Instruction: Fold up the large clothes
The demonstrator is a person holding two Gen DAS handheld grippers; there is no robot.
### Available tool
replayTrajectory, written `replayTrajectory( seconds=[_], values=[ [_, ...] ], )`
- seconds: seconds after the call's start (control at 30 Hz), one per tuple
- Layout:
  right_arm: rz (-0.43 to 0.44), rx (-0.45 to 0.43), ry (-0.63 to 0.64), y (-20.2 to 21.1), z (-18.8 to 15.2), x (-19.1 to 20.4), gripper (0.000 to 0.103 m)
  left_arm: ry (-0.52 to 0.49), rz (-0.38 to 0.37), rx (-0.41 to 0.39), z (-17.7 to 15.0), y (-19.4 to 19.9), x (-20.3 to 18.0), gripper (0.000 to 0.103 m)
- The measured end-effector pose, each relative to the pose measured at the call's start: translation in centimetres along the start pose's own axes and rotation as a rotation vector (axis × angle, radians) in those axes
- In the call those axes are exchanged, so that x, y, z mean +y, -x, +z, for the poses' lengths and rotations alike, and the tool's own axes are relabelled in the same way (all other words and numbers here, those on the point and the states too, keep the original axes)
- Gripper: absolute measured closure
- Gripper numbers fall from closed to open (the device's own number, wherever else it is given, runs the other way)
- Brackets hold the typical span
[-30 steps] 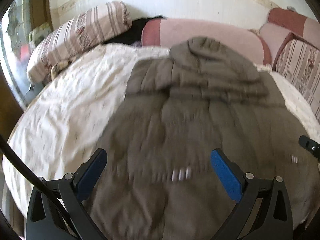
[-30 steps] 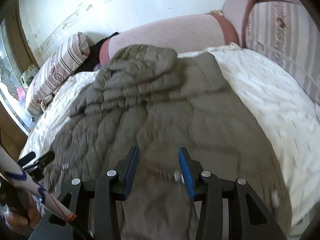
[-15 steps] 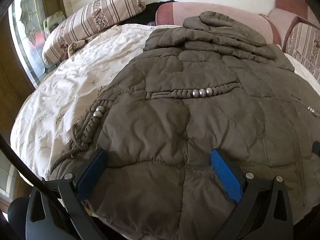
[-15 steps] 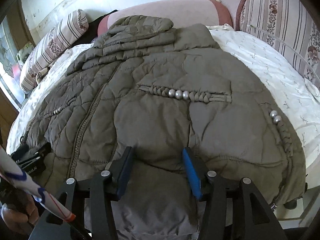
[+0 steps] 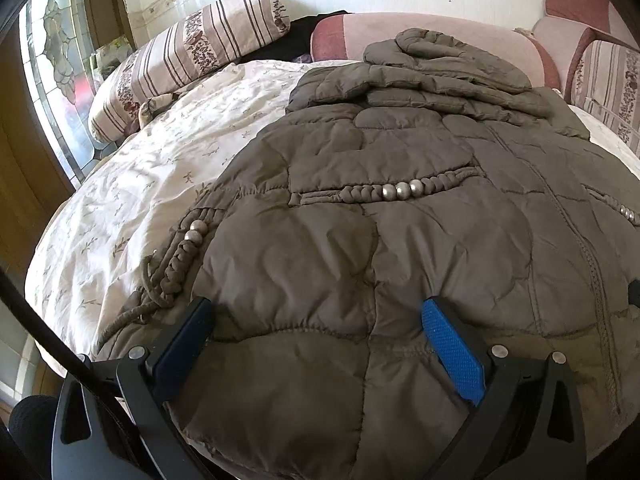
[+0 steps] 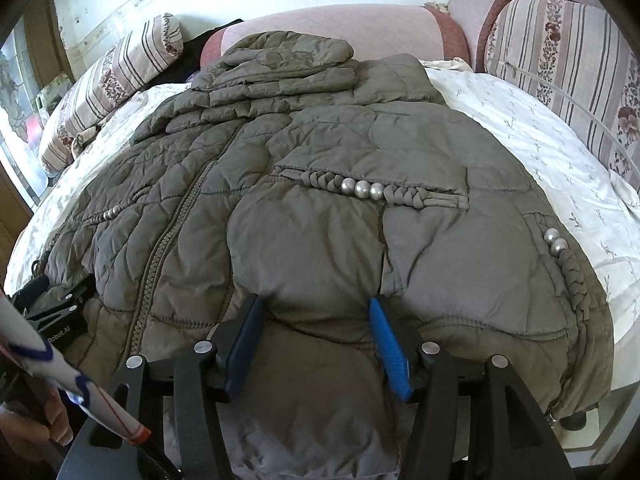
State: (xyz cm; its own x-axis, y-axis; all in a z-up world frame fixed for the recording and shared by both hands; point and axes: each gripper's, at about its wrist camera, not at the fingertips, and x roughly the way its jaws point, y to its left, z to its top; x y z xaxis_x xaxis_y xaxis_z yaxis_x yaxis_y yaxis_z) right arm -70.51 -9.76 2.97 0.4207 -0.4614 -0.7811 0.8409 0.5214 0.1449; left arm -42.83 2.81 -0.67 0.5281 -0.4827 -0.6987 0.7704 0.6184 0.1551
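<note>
Jacket (image 5: 400, 240): olive quilted puffer coat, spread front-up on the bed just ahead of both tools, hem nearest them, hood folded down at the far end.
Hem: bunched padding lies between each tool's fingers.
Left gripper (image 5: 316, 320): fingers spread wide over the hem, pads resting against the fabric on either side, nothing pinched.
Right gripper (image 6: 316, 316): fingers parted more narrowly, a puffed fold of hem sitting between the blue pads; jaws not closed on it.
Trim: braided cord with 3 silver beads (image 6: 362, 189) across each pocket, ahead of the fingertips; 2 more beads on the coat's side edge.
Zipper (image 6: 176, 232): closed, running away from the tools, ahead and left of the right gripper.
Bedsheet (image 5: 132, 184): cream, floral, wrinkled, showing to the left of the left gripper.
Striped pillow (image 5: 188, 52): far ahead, left.
Pink headboard cushion (image 6: 360, 28): beyond the hood.
Striped cushion (image 6: 560, 60): far right.
</note>
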Motion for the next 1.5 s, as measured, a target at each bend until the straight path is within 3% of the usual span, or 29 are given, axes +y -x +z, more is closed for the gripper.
replayTrajectory(
  seconds=[0.43,1.03,1.3,1.5],
  values=[
    [0.012,-0.033,0.045,0.4,-0.7,-0.1,0.042,-0.003,-0.001,0.0,-0.1,0.0,0.1,0.0],
    [0.039,-0.075,0.075,1.7,-2.3,-0.6,0.036,-0.018,0.008,-0.071,-1.1,0.4,0.0,0.0],
    [0.067,-0.066,0.04,2.6,-2.5,-1.2,0.033,-0.022,0.002,-0.065,-1.2,0.6,0.1,0.0],
    [0.085,-0.112,-0.001,4.7,-2.5,-2.5,0.033,-0.051,-0.022,-0.058,-1.3,1.5,0.5,0.0]
  ],
)
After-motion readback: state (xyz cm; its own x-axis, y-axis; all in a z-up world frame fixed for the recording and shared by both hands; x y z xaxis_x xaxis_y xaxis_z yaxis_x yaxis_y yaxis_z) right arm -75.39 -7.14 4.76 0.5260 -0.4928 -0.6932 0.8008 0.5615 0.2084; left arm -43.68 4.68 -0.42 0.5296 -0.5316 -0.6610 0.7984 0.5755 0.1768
